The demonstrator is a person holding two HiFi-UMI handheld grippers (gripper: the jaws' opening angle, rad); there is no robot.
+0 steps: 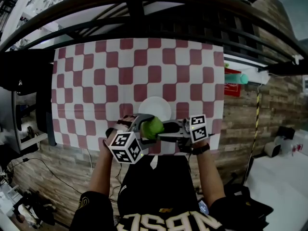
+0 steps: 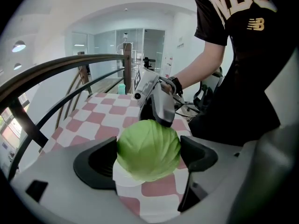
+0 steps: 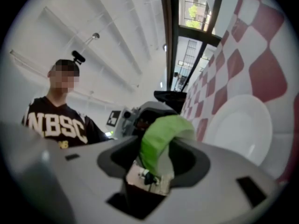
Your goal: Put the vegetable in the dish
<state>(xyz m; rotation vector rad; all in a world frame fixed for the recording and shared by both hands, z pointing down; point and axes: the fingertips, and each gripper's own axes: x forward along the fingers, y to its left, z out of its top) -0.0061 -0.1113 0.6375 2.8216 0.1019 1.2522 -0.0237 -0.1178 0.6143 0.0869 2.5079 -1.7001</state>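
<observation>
A round green cabbage [image 1: 153, 127] hangs just above the near edge of the checked table, in front of a white dish [image 1: 155, 108]. My left gripper [image 1: 148, 128] comes from the lower left and both its pads press the cabbage [image 2: 148, 148] on its sides. My right gripper [image 1: 161, 131] reaches in from the right. Its jaws stand around the cabbage [image 3: 161, 141] with dark gaps on both sides. The right gripper view has the dish [image 3: 240, 127] just beyond the cabbage, empty. From the left gripper [image 2: 148, 161], the right gripper's body [image 2: 159, 101] shows behind the cabbage.
The red-and-white checked cloth [image 1: 139, 66] covers the table. A dark metal railing [image 1: 144, 8] runs behind its far side. A red box [image 1: 233, 86] and a teal object [image 1: 243, 79] sit off the table's right edge. The person's torso is close to the near edge.
</observation>
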